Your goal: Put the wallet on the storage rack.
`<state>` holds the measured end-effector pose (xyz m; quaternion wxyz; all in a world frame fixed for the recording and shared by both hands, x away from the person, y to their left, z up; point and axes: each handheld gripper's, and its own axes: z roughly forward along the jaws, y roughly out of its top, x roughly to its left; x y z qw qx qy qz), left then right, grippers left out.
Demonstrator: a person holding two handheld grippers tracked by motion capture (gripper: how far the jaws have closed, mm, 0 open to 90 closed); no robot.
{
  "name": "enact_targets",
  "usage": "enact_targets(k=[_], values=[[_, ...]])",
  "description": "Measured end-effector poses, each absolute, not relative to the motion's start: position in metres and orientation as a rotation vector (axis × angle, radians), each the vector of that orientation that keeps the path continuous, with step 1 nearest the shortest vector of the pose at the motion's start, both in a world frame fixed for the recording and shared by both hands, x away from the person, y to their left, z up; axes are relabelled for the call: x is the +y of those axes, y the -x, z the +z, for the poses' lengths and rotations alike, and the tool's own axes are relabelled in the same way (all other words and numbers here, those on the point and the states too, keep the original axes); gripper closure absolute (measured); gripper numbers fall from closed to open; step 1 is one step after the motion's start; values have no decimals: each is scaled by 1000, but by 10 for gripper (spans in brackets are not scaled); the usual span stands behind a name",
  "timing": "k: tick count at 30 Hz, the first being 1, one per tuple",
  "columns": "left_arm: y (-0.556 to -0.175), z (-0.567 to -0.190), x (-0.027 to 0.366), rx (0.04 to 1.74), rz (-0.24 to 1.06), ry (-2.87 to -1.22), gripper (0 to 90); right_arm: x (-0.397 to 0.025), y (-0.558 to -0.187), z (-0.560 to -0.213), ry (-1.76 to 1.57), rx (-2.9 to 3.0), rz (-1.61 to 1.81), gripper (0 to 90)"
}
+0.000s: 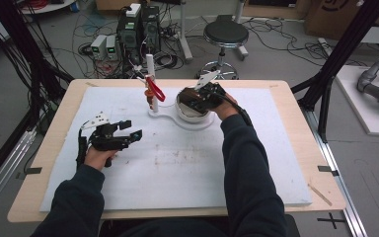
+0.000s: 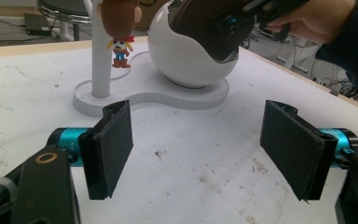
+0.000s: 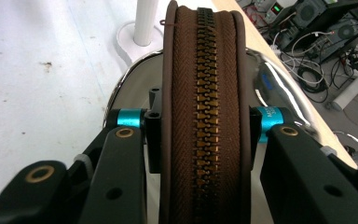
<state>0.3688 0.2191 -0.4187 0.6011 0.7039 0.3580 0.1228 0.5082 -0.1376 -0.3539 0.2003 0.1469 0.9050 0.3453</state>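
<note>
A brown zippered case (image 3: 205,116), zip closed and edge-on, sat clamped between the right gripper (image 1: 203,97) jaws at the centre of the right gripper view, held at the mouth of the round white bowl (image 2: 186,56) in the upper middle of the high view. It seemed partly in, with releasing left to do. At lower left, the left gripper (image 1: 123,136) hovered wide apart and empty above the white mat (image 1: 177,168), near the white post (image 2: 100,56) with its hanging figure (image 2: 120,46).
</note>
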Motion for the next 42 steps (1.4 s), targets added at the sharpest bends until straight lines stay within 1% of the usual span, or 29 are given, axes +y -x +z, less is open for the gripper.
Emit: enact_targets(k=[3,6,8,9,10,12,13,14,15,20,23,25,26,29,32,33,34,36,40,42], values=[[-369,-418,220,829,288,-1631,252,-132,-512,-362,-423,2545,939,642],[-368,-418,222,836,293,-1625,252,-134,-515,-365,-507,2533,998,611],[-369,-419,224,838,292,-1620,252,-138,-514,-360,-547,2490,1042,516],[-368,-418,224,839,294,-1618,252,-140,-513,-357,-565,2465,1064,519],[-368,-418,224,842,293,-1614,252,-144,-512,-353,-570,2454,1087,560],[-368,-418,224,841,293,-1614,252,-151,-508,-345,-548,2445,1101,671],[-368,-418,224,841,292,-1615,252,-154,-506,-343,-543,2441,1100,698],[-368,-418,224,842,295,-1618,252,-156,-504,-342,-549,2441,1094,760],[-368,-418,223,839,292,-1620,252,-157,-503,-341,-541,2436,1082,771],[-368,-418,223,839,295,-1619,252,-158,-499,-341,-572,2419,1060,762],[-368,-418,224,840,297,-1616,252,-163,-496,-336,-597,2400,1092,704],[-367,-417,225,840,301,-1610,253,-172,-490,-333,-643,2348,1178,640],[-367,-417,225,841,306,-1607,252,-179,-486,-333,-676,2294,1243,580],[-366,-414,225,828,345,-1615,252,-200,-480,-333,-831,2348,1363,440],[-366,-411,226,815,394,-1603,233,-217,-465,-337,-884,2356,1364,340],[-365,-411,226,815,402,-1590,226,-221,-459,-338,-890,2356,1348,317],[-366,-410,228,814,415,-1589,223,-227,-451,-341,-877,2332,1364,313],[-366,-410,229,821,431,-1582,189,-237,-438,-346,-888,2323,1375,282],[-367,-409,231,837,456,-1583,185,-256,-412,-359,-891,2277,1375,218],[-368,-408,232,841,471,-1592,186,-265,-400,-365,-908,2261,1341,217]])
